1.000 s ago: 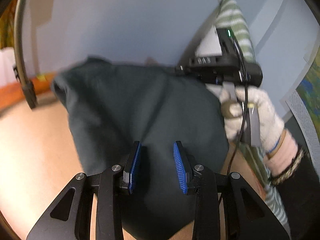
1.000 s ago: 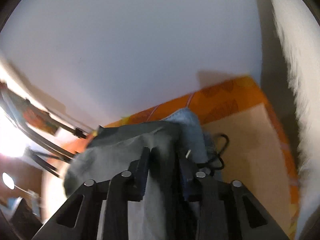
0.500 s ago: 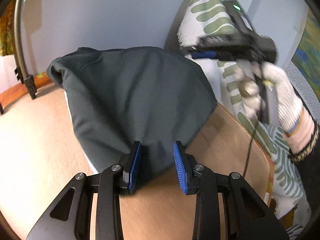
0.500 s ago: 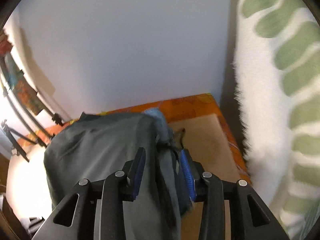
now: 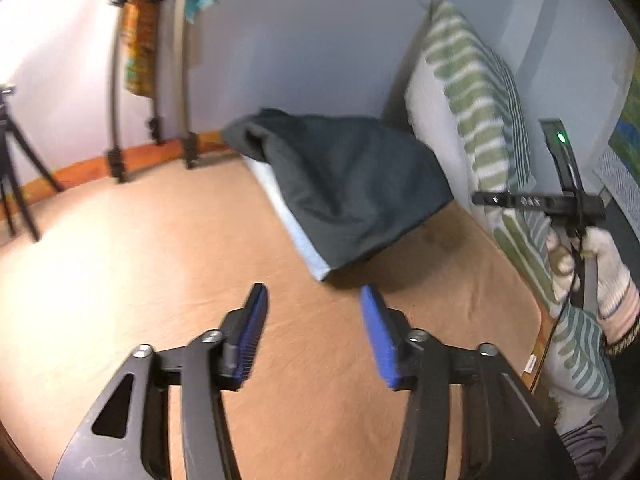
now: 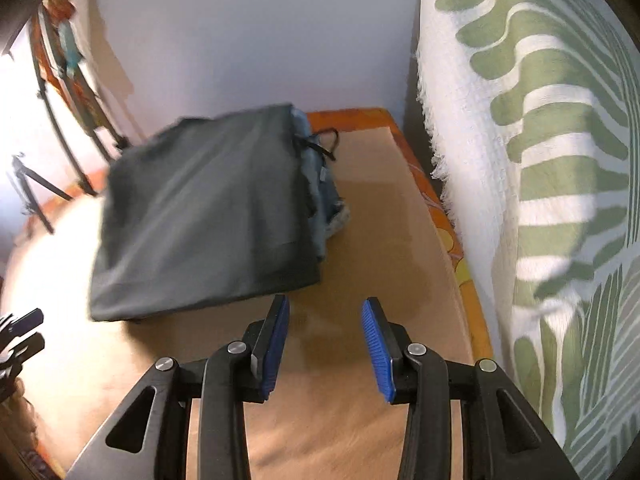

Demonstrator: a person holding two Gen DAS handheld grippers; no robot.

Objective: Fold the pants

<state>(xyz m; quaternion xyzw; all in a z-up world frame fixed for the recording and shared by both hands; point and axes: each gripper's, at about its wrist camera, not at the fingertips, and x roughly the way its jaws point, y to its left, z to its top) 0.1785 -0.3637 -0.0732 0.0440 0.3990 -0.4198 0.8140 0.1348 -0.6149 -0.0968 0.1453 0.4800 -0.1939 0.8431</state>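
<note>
The dark grey pants (image 5: 344, 184) lie folded on top of a light blue garment (image 5: 296, 236) on the tan mat, near the wall. In the right wrist view the same folded pants (image 6: 204, 216) cover the blue garment (image 6: 320, 184), whose black drawstring sticks out at the far edge. My left gripper (image 5: 314, 304) hovers short of the stack, its jaws opening with nothing between them. My right gripper (image 6: 325, 312) is open and empty too, just off the pants' near edge. The right tool, held by a gloved hand (image 5: 608, 276), shows at the right of the left wrist view.
A green-and-white patterned cover (image 6: 540, 184) hangs along the right side of the mat (image 6: 360, 420). Tripod legs (image 5: 20, 184) and stand poles (image 5: 116, 128) line the far left by the wall. An orange patterned cloth border (image 6: 452, 240) edges the mat.
Both grippers have let go of the dark pants and pulled back from them. The pants now rest folded on the blue garment, and both pairs of jaws stand wider.
</note>
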